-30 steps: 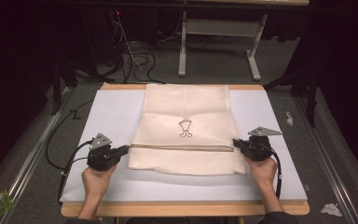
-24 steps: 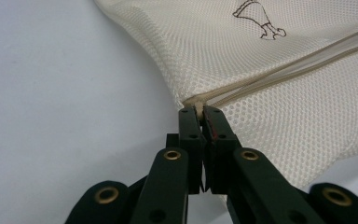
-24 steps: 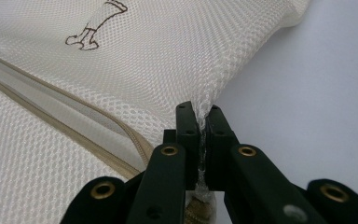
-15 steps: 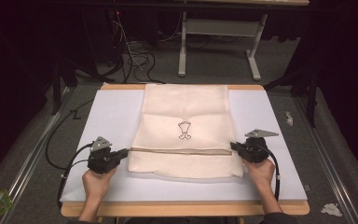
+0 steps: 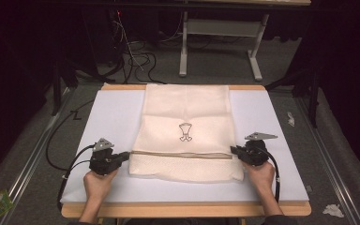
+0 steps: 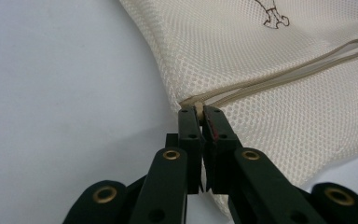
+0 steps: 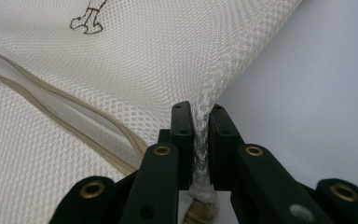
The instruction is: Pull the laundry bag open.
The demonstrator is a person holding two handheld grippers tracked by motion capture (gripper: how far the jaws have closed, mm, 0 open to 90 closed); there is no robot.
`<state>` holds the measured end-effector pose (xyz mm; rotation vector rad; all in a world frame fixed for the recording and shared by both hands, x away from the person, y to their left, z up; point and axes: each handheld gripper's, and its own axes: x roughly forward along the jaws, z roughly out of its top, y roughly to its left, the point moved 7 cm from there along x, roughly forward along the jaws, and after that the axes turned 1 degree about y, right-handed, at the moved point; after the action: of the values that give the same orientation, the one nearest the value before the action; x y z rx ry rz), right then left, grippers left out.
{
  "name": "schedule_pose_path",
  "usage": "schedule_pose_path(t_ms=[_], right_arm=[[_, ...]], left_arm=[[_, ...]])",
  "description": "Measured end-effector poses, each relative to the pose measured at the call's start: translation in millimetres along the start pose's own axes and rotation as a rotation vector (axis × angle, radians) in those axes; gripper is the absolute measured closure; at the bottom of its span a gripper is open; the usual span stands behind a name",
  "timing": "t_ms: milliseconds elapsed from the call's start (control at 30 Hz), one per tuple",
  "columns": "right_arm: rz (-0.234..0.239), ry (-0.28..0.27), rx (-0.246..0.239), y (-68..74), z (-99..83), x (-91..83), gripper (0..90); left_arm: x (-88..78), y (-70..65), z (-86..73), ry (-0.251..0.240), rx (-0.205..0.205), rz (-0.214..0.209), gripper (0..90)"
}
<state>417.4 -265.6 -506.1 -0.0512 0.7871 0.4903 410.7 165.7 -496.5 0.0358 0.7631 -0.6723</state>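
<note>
Cables [image 5: 136, 58], desk legs [image 5: 183, 51] beyond mat [image 5: 112, 117]; nothing blocking bag [image 5: 187, 108].

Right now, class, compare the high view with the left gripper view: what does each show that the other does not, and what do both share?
High view alone: the whole white mat, the wooden table edge, floor cables, both hands, and the right hand-held gripper at the bag's right edge.
Left gripper view alone: the mesh weave up close, and the left hand-held gripper pinching the zip's end.
Both: the cream mesh bag, its zip and printed emblem.
</note>
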Motion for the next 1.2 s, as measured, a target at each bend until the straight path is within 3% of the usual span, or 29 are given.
schedule_pose_path(t_ms=[367,600,733,933,1200], right_arm=[[-0.021,0.018,-0.005,1.3,-2.4,5.1,80.3],[-0.045,0.033,-0.017,1.4,-3.6,4.2,71.5],[-0.052,0.021,-0.018,1.7,-1.8,1.5,66.0],[-0.058,-0.017,-0.015,1.6,1.9,-6.7,55.7],[-0.05,-0.081,-0.027,3.6,7.3,-17.5,52.4]], left_arm=[[5.5,0.0,-3.6,0.016,0.0,0.012,86.1],[6.0,-0.5,-5.2,0.027,0.011,0.015,85.9],[6.1,-1.2,-4.4,0.019,0.011,0.012,84.3],[2.9,-0.2,-3.6,0.008,0.022,0.011,74.6],[-4.4,0.3,1.7,-0.046,0.028,0.024,64.1]])
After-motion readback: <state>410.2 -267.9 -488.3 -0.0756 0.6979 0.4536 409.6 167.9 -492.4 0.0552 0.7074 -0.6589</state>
